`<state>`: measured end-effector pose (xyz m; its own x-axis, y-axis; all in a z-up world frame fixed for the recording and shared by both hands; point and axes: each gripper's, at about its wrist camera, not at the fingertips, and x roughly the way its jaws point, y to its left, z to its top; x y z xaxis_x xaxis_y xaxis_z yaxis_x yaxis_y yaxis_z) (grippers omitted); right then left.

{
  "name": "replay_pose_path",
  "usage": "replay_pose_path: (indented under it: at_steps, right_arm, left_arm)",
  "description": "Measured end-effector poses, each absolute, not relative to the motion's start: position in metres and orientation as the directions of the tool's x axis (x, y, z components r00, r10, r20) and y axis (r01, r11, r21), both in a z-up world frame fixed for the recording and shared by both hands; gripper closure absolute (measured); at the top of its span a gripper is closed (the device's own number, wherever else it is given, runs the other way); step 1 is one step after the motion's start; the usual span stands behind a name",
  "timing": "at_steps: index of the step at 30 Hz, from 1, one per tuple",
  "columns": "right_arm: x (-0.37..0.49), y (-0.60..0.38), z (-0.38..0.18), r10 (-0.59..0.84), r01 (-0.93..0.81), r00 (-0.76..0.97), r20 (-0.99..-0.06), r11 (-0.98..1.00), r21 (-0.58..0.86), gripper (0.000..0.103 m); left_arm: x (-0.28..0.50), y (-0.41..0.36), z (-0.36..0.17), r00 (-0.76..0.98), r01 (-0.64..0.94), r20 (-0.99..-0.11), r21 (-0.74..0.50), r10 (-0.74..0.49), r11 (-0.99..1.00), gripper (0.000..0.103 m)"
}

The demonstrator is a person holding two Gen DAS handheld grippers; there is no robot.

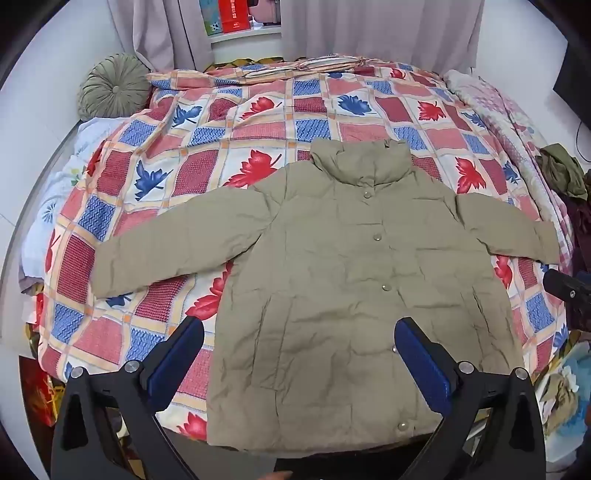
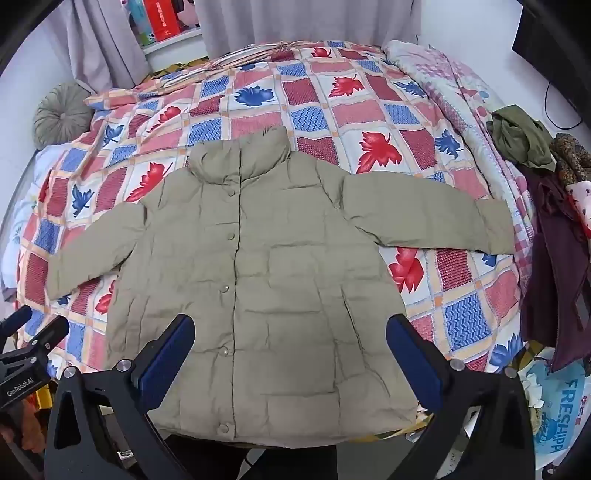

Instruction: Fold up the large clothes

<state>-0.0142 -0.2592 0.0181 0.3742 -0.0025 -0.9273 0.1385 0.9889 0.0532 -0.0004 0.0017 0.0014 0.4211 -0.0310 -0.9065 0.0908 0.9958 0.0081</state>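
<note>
A khaki padded jacket (image 1: pixel 332 280) lay flat, buttoned, sleeves spread, on the bed's leaf-patterned quilt (image 1: pixel 207 122); its hem was partly hidden behind both grippers. The left gripper (image 1: pixel 299 339) and right gripper (image 2: pixel 290 336) hovered with fingers wide apart, holding nothing.

A home bedroom. Shown by a bed (image 1: pixel 258 110) under a patchwork quilt (image 1: pixel 207 133) of red and blue leaves, ahead of the left hand-held gripper (image 1: pixel 299 354). Further off, beyond it to the left, a round pleated green cushion (image 1: pixel 112 86) against the wall. Straight ahead past the bed, pale curtains (image 1: pixel 388 29) around a windowsill with boxes (image 1: pixel 231 14). Off to the right of the right hand-held gripper (image 2: pixel 290 350), a heap of loose clothes (image 2: pixel 554 206).
</note>
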Motion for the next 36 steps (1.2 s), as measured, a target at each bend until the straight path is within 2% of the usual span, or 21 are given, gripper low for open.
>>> replay_pose_path:
  at_steps: [36]
  right_arm:
    - [-0.020,-0.260,0.022,0.002,0.106,0.408,-0.913,0.993,0.050,0.000]
  left_arm:
    - [-0.009,0.000,0.015,0.422,0.100,-0.906,0.007,-0.036,0.995,0.000]
